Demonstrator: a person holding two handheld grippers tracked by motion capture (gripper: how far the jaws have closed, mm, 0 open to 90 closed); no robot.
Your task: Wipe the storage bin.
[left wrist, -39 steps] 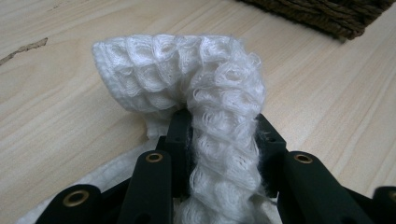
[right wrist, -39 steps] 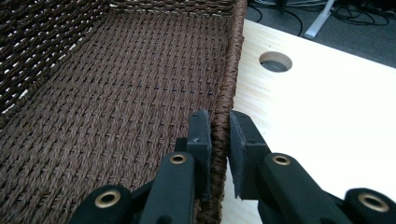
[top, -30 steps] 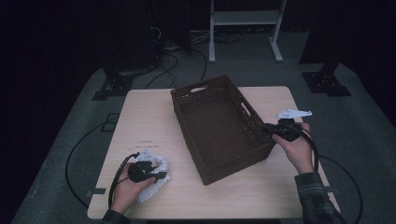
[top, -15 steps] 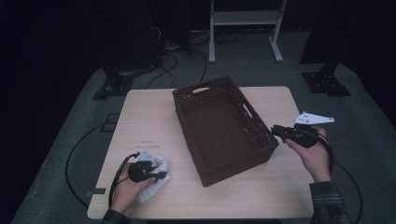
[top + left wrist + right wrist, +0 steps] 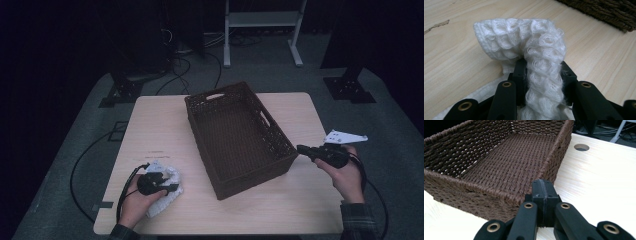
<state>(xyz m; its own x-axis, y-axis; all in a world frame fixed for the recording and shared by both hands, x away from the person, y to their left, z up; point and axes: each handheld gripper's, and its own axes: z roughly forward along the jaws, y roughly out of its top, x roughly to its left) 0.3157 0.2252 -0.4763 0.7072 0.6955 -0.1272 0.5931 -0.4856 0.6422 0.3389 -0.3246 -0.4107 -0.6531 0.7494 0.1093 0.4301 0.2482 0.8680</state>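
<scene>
A brown woven basket (image 5: 255, 180) stands empty and askew in the middle of the pale wooden table (image 5: 155, 125). At the table's front left, my left gripper (image 5: 172, 188) is shut on a white waffle-knit cloth (image 5: 169, 173). In the left gripper view a fold of the cloth (image 5: 524, 35) rises between the jaws (image 5: 544, 67). My right gripper (image 5: 300, 148) hovers just off the basket's near right corner, pointing at it. Its jaws have just been closing and now meet with nothing between them (image 5: 543, 186). The basket's wall (image 5: 461, 192) lies right ahead of them.
A round hole (image 5: 581, 147) is cut in the tabletop beyond the basket. Black cables (image 5: 95, 150) trail over the grey floor left of the table. A white metal stand (image 5: 260, 30) and dark stand bases (image 5: 350, 90) are at the back.
My right gripper has drawn away from the basket's right wall toward the table's right edge and nearer the person. The left hand and cloth have stayed put.
</scene>
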